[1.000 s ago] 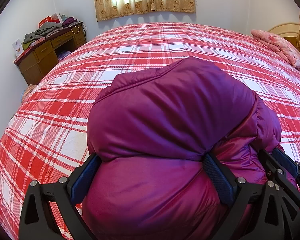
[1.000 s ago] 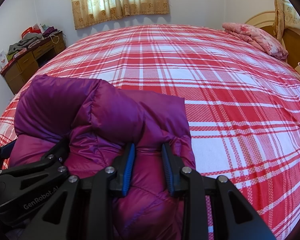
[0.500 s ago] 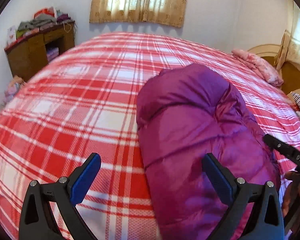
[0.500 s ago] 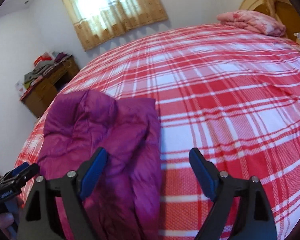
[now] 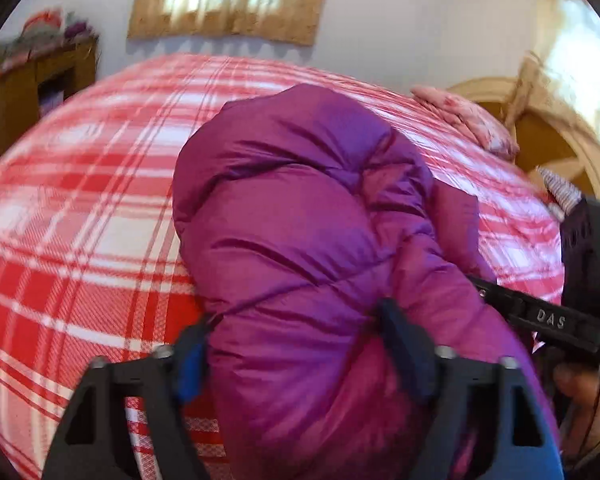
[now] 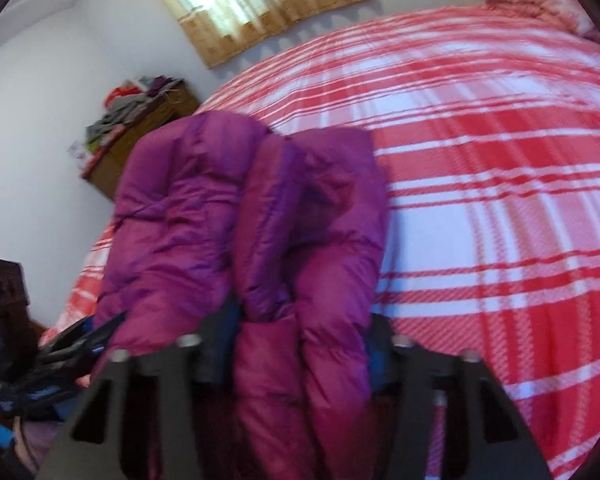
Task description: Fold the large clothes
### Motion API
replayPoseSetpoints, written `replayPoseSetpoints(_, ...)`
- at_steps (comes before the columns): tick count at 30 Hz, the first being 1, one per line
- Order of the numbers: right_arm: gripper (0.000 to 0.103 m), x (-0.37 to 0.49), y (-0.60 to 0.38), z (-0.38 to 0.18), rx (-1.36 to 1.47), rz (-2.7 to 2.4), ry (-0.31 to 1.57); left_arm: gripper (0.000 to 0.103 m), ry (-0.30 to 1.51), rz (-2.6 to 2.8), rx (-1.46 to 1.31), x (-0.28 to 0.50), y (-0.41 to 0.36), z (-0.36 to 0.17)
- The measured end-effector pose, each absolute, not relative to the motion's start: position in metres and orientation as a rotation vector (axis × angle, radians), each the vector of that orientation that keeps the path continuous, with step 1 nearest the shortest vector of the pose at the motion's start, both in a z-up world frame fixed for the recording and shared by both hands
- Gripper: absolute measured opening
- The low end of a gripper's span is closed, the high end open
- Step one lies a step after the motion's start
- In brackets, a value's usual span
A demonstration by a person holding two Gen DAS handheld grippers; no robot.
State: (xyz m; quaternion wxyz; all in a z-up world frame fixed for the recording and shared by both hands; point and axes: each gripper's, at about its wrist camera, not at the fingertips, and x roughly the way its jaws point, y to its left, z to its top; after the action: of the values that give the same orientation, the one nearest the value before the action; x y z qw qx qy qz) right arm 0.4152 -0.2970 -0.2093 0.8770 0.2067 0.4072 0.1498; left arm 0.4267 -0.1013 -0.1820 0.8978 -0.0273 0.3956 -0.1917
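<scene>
Purple and puffy, the folded down jacket [image 5: 300, 216] lies on the red-and-white checked bedspread [image 5: 80, 208], near the bed's edge closest to both cameras, well apart from the pink pillow [image 5: 466, 122] at the far end of the bed. The left gripper [image 5: 296, 340] has just been closing its jaws, and its blue pads now press into the near end of the jacket from both sides, with a thick roll of padding bulging between them. The right gripper [image 6: 300, 332] has also just been closing, and it pinches a narrower bundle of folds on the jacket's other side; its pads are partly buried in the cloth. Seen from the left wrist, the right gripper's black body lies against the jacket's right flank. Beyond the bed a wooden desk [image 6: 140, 136] piled with clothes stands against the wall, and a yellow curtain [image 6: 256, 4] hangs over the window.
</scene>
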Motion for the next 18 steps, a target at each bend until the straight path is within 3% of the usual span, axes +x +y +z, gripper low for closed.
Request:
replayPoseSetpoints(1,0.03,0.412,-0.296,-0.208,0.441,0.34,0.841,0.05,0.806,-0.402,-0.032,0.423,-0.104,-0.177)
replayPoseSetpoints(4,0.025,0.394,-0.289,-0.199,0.433,0.359,0.786,0.032,0.769,-0.393,0.017,0.409,-0.106,-0.161)
replayPoseSetpoints(18,0.024,0.364,-0.192,-0.135,0.376,0.565,0.683,0.029,0.661,-0.199,0.007,0.343,-0.001,-0.093)
